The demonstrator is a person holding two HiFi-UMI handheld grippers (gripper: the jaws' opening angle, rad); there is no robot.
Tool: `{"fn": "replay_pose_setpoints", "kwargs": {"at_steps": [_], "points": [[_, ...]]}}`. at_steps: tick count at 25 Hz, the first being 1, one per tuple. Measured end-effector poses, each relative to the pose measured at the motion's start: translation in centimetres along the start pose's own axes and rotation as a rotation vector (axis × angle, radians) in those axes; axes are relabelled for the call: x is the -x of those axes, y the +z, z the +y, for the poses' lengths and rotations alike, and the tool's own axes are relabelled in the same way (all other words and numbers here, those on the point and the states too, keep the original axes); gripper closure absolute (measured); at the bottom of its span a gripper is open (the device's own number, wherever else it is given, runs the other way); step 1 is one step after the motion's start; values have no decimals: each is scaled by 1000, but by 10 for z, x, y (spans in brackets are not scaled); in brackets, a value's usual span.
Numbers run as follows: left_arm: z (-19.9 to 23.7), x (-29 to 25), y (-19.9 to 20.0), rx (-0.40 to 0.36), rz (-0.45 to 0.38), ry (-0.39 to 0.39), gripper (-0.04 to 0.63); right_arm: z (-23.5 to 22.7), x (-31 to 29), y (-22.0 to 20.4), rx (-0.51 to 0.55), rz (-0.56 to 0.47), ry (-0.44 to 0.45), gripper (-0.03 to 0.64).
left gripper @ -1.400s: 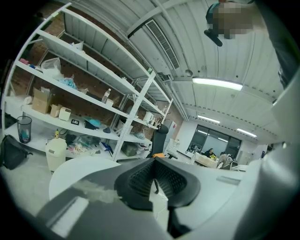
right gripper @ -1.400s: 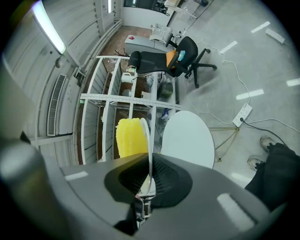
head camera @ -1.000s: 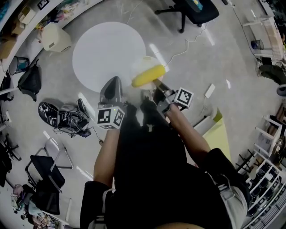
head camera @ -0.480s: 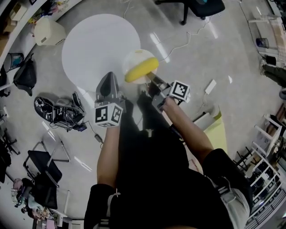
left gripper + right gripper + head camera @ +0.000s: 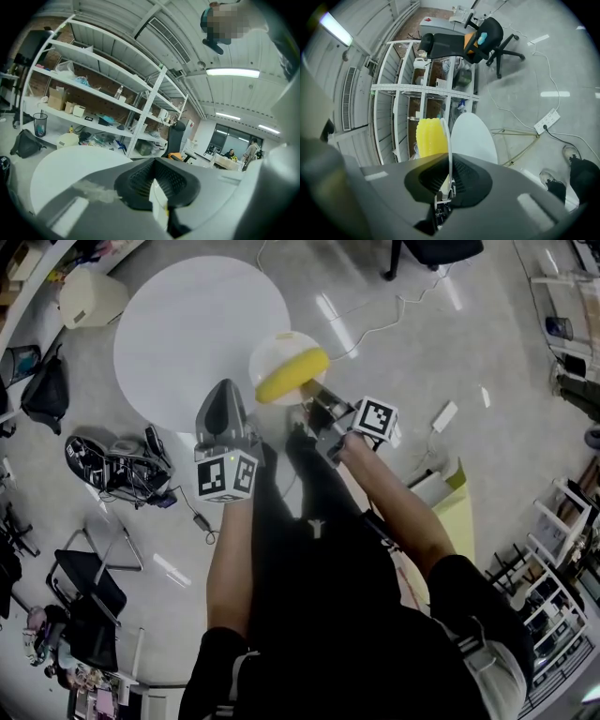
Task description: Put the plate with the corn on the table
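**A:** What are the jaws doing?

**B:** The right gripper (image 5: 449,168) has its jaws clamped on the rim of a pale plate (image 5: 277,351). In the right gripper view the plate is seen edge-on. A yellow corn cob (image 5: 292,375) lies on top of it. The left gripper (image 5: 157,190) has its jaws together with nothing between them. In the head view it sits just left of the plate, in line with the near edge of the round white surface (image 5: 187,324).

**A:** What has just changed?

**B:** A second ago the plate hung mostly over the floor (image 5: 422,343), just off the surface's right edge. Now it overlaps that edge.

**A:** And for the task?

**B:** The carry looks nearly done, but the plate is still held, not set down. I cannot tell its height above the surface. It likely needs moving further in, then lowering level so the cob does not roll.
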State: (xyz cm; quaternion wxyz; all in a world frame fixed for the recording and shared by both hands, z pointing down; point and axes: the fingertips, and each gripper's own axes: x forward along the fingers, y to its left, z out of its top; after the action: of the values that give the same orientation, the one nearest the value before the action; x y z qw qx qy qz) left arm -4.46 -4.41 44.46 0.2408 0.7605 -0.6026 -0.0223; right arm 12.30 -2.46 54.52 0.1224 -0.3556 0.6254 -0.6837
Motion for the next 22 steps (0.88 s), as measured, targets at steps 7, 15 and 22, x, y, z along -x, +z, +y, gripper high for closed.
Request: {"fn": "replay_pose_setpoints", "kwargs": {"at_steps": [7,15,22], "points": [[3,-15,-14,6,-9,16,591,-21,-16,3,23,32,5,594],[8,-32,-31,13,-11,9,591,-47,-27,7,-3,41,-22,594],[18,-47,-44,11,1,10,591,-65,-42,6,-13,62,-29,594]]}}
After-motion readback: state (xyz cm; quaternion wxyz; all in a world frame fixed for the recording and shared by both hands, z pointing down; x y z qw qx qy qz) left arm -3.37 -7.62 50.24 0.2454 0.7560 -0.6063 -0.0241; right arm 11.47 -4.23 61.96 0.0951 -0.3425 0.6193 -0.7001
